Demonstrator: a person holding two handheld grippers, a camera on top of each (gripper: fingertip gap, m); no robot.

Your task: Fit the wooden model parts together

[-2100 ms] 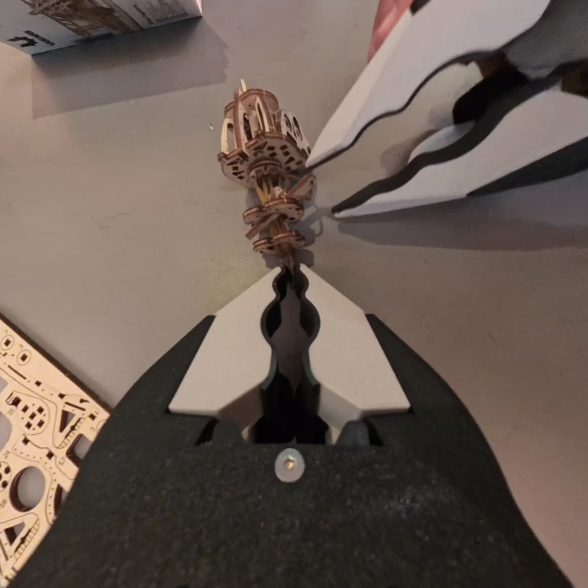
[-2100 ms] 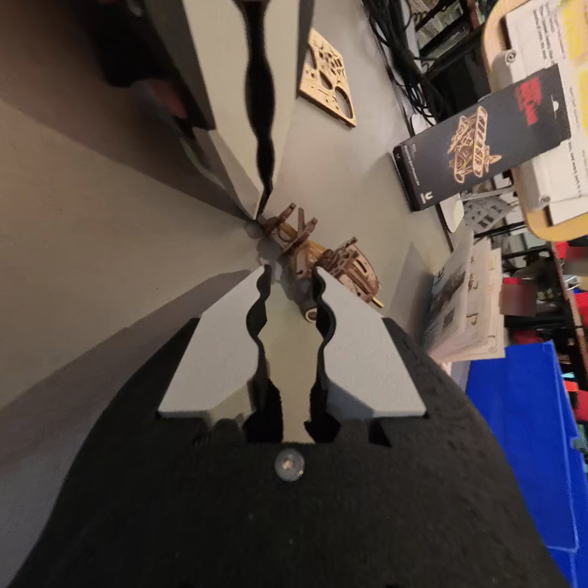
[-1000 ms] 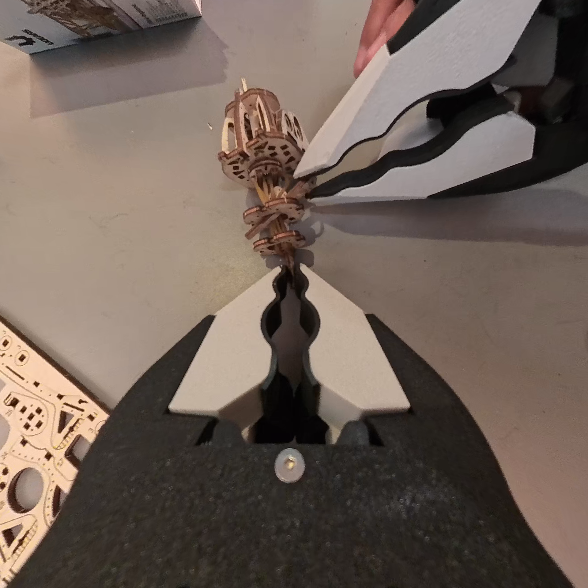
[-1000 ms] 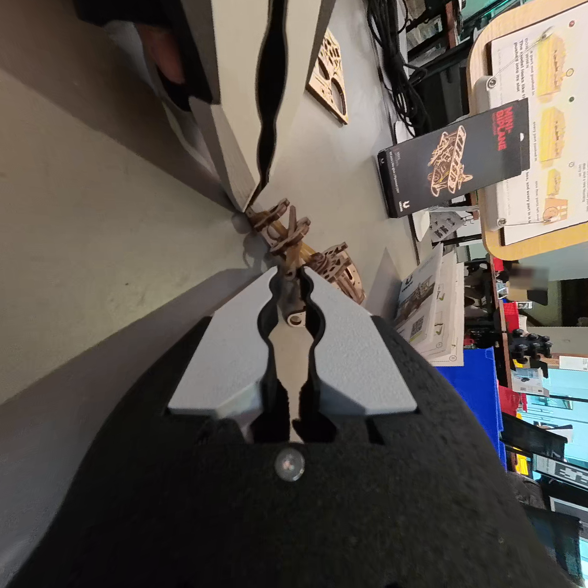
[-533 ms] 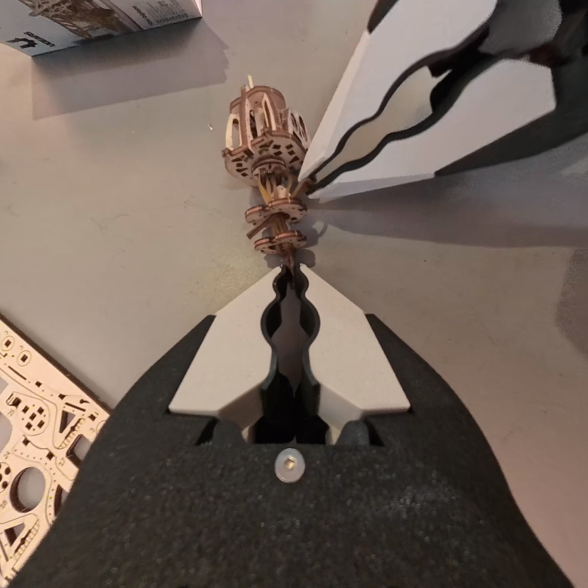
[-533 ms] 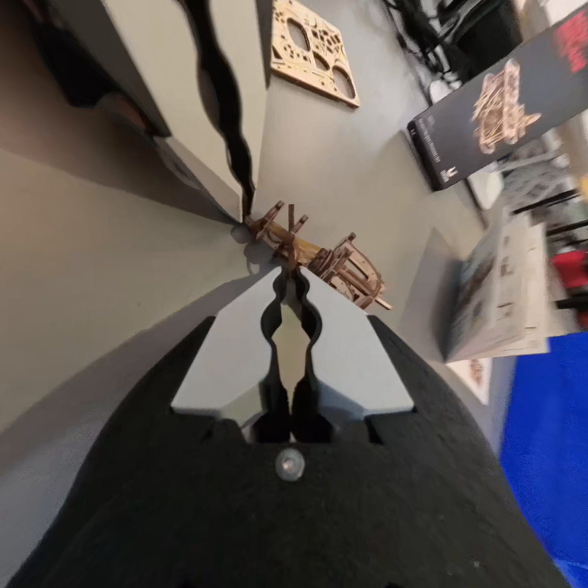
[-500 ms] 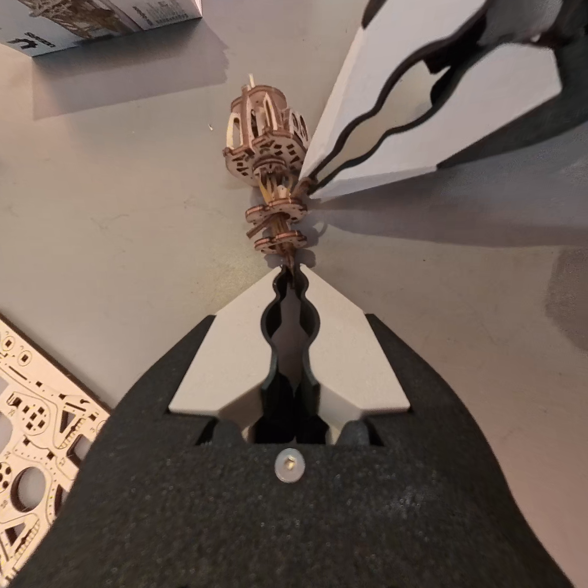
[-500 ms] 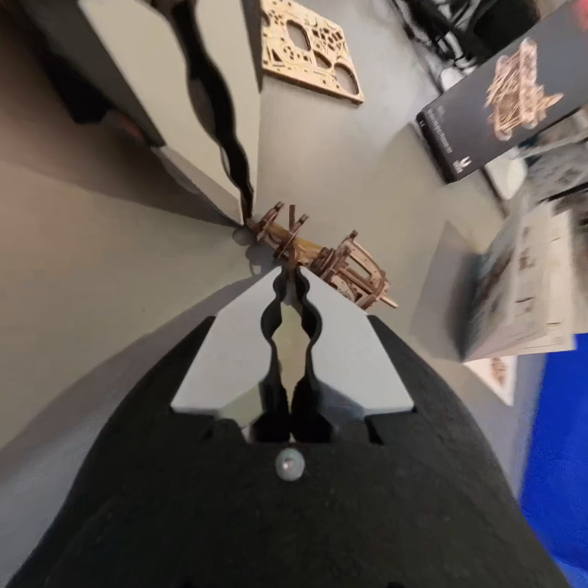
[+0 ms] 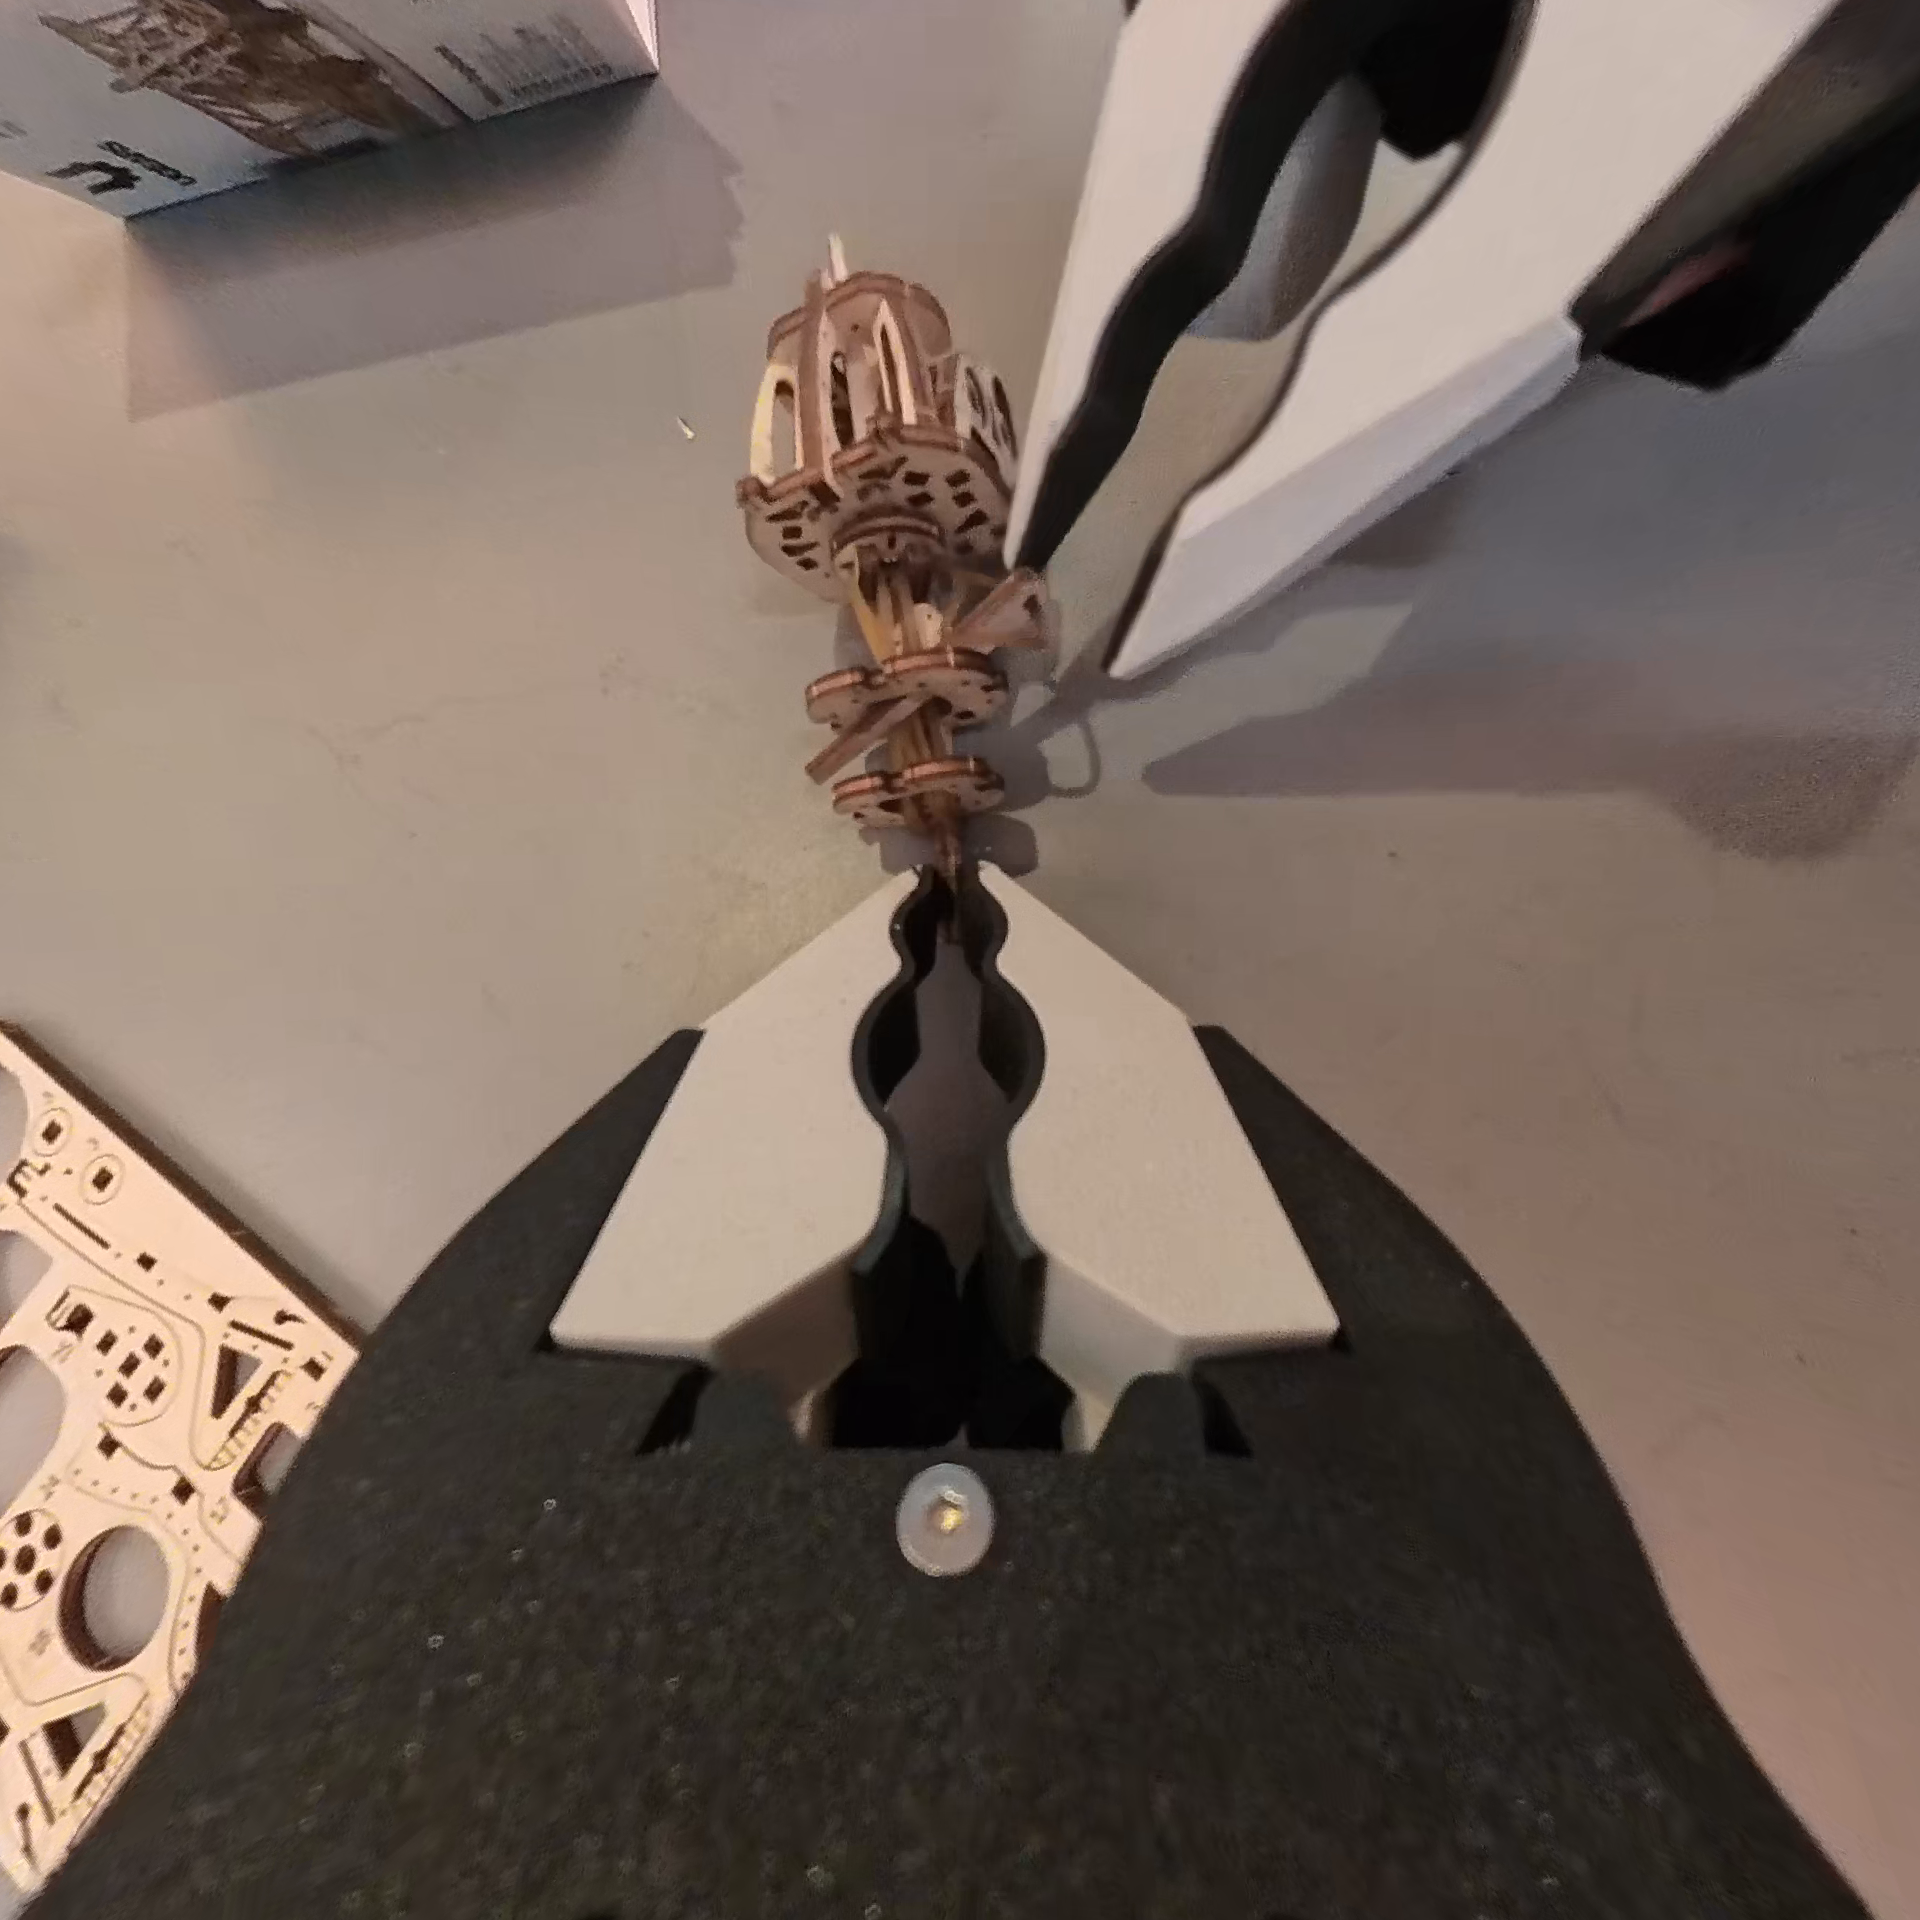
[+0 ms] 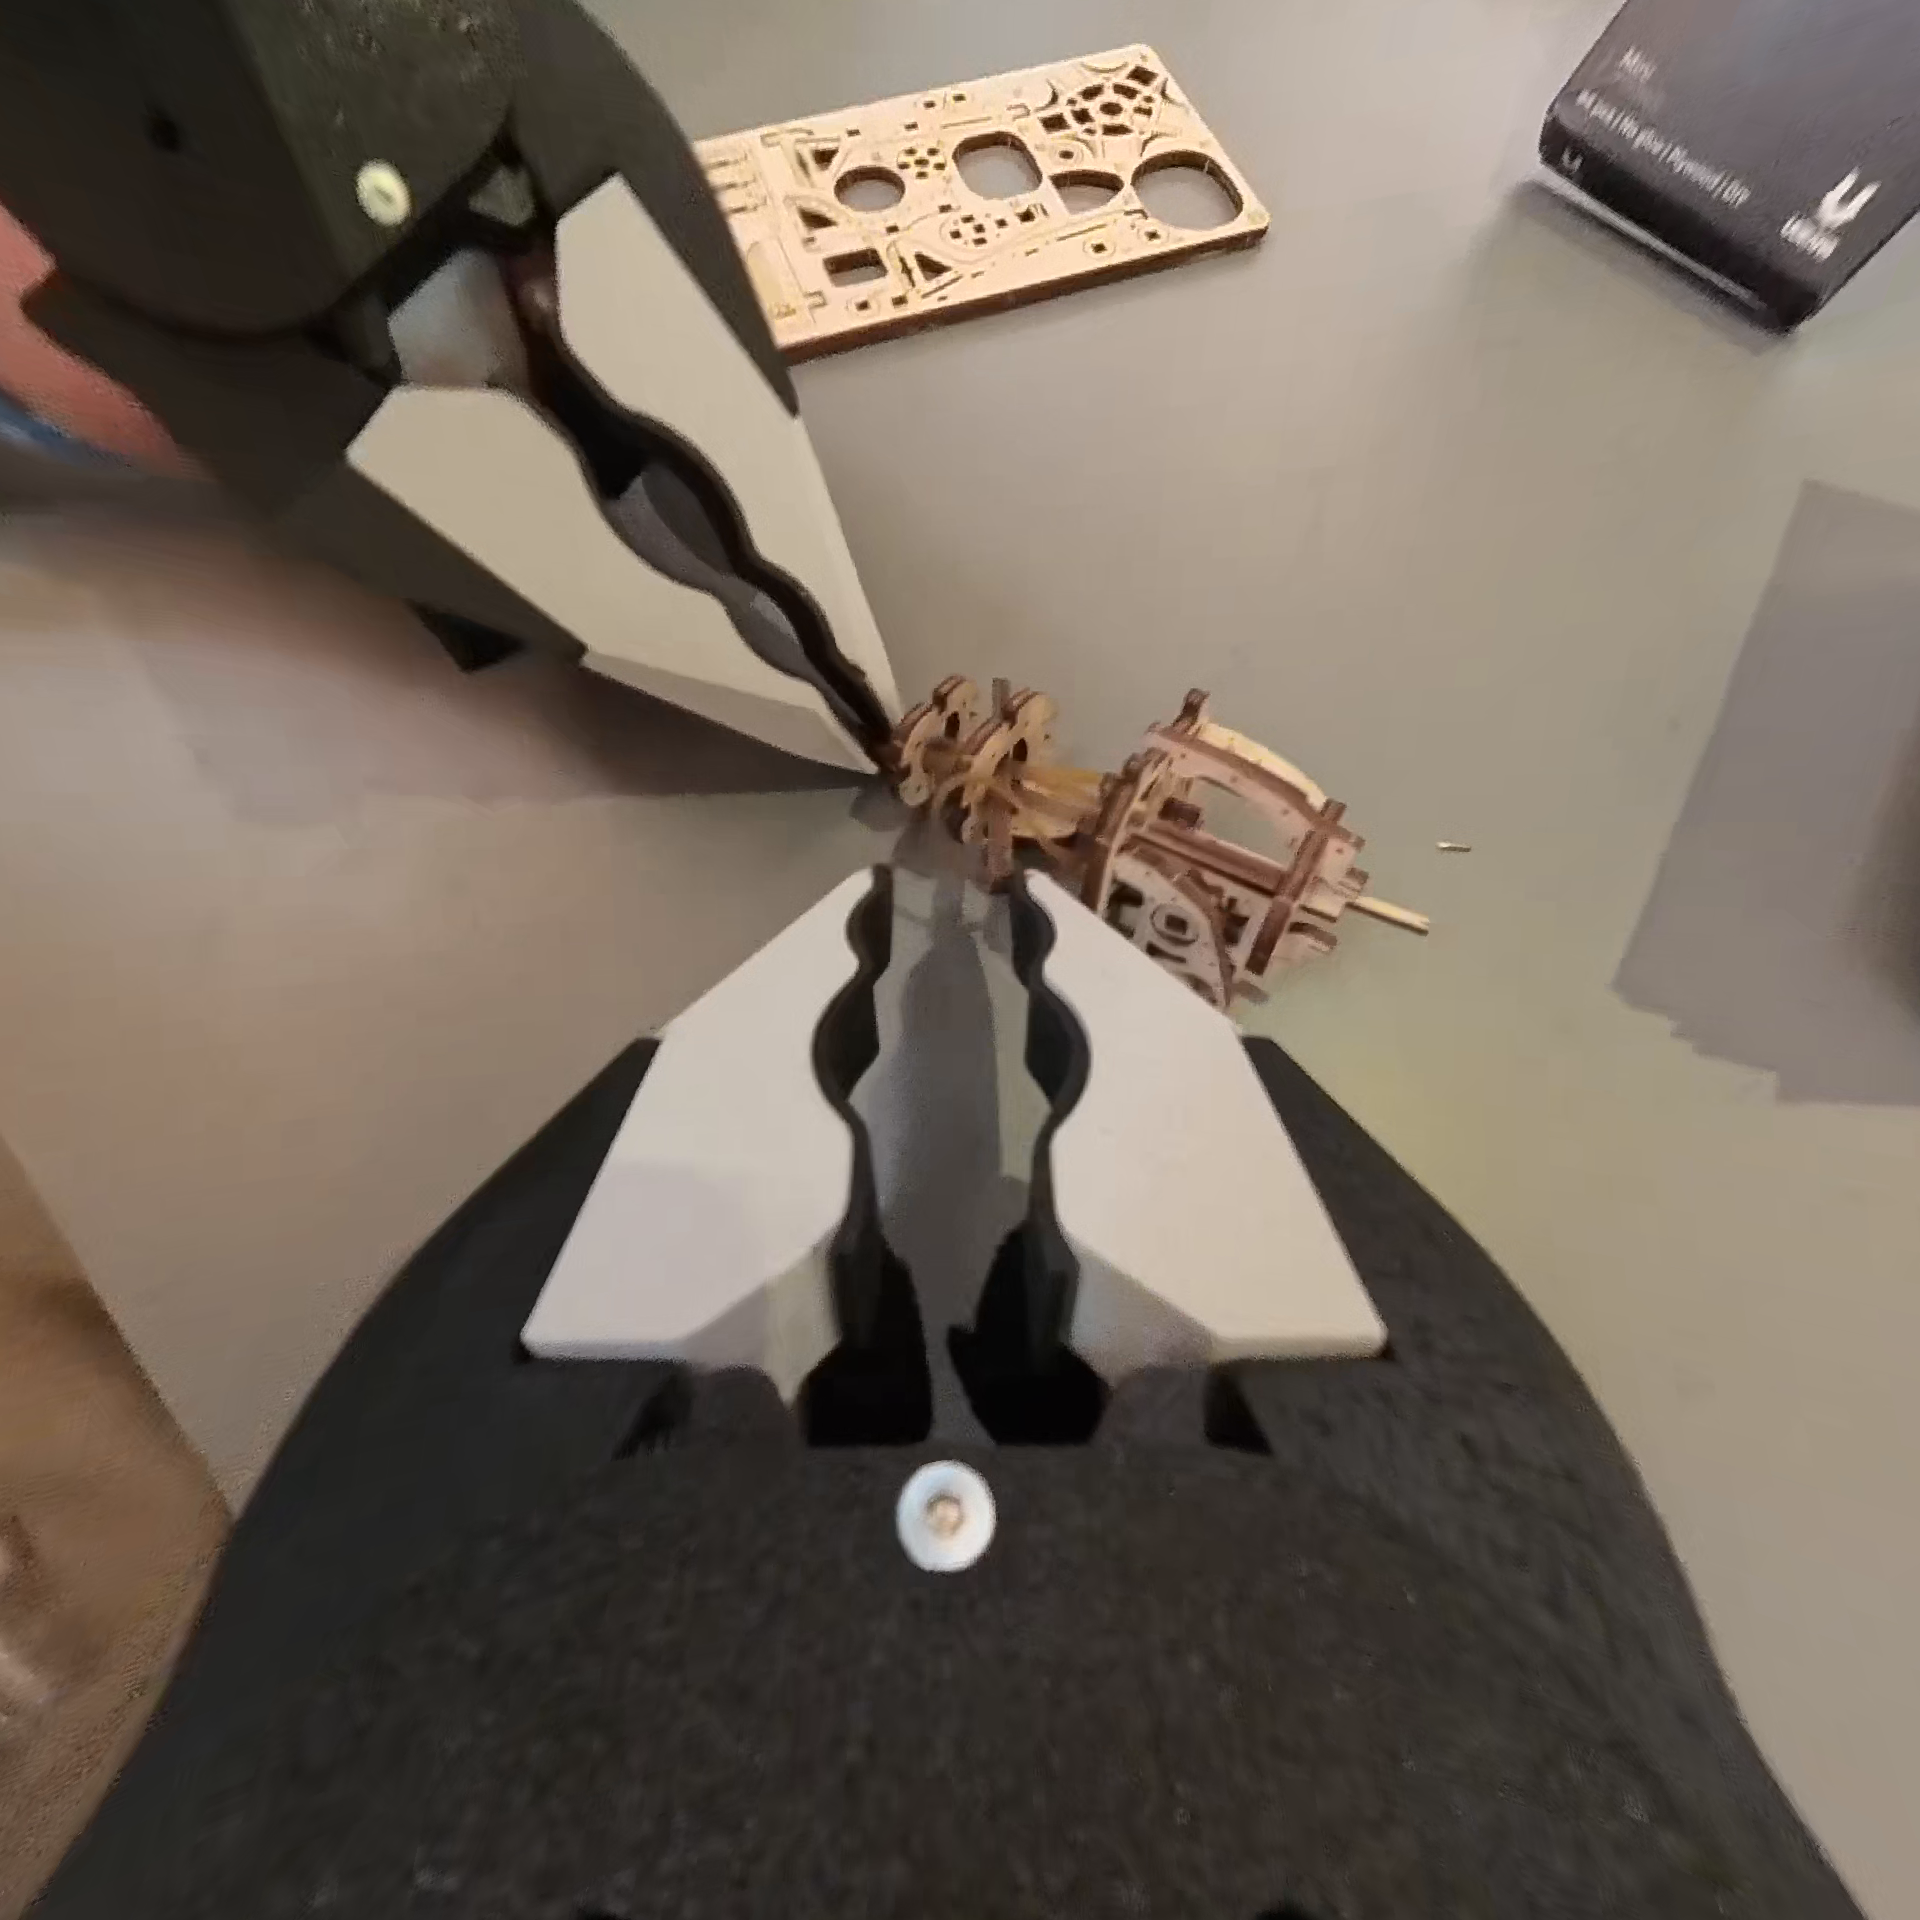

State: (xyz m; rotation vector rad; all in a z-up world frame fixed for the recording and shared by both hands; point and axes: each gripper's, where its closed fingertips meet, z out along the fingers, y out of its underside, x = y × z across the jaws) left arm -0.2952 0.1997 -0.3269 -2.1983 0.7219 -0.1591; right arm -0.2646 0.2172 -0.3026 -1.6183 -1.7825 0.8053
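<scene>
A small wooden model (image 9: 883, 488) lies on the grey table: a cage-like body with a thin shaft that carries two lobed discs (image 9: 909, 691). My left gripper (image 9: 951, 883) is shut on the tip of the shaft. It also shows in the right wrist view (image 10: 878, 753), pinching that same end. My right gripper (image 10: 948, 878) is open, its tips just short of the discs on the model (image 10: 1195, 842). In the left wrist view it (image 9: 1070, 613) comes in from the upper right, with a small wooden blade (image 9: 1003, 623) on the shaft beside its tips.
A flat wooden sheet of cut-out parts (image 9: 125, 1351) lies at the left, also in the right wrist view (image 10: 987, 197). A white box (image 9: 312, 83) stands at the far left. A dark box (image 10: 1745, 177) lies at the back right. A tiny wooden splinter (image 10: 1452, 847) lies past the model. Spacing between my two grippers at the tips: around 5 cm.
My right gripper, shut at the model's shaft half a second ago, has opened and swung round to a new angle. My left gripper and the model have stayed put.
</scene>
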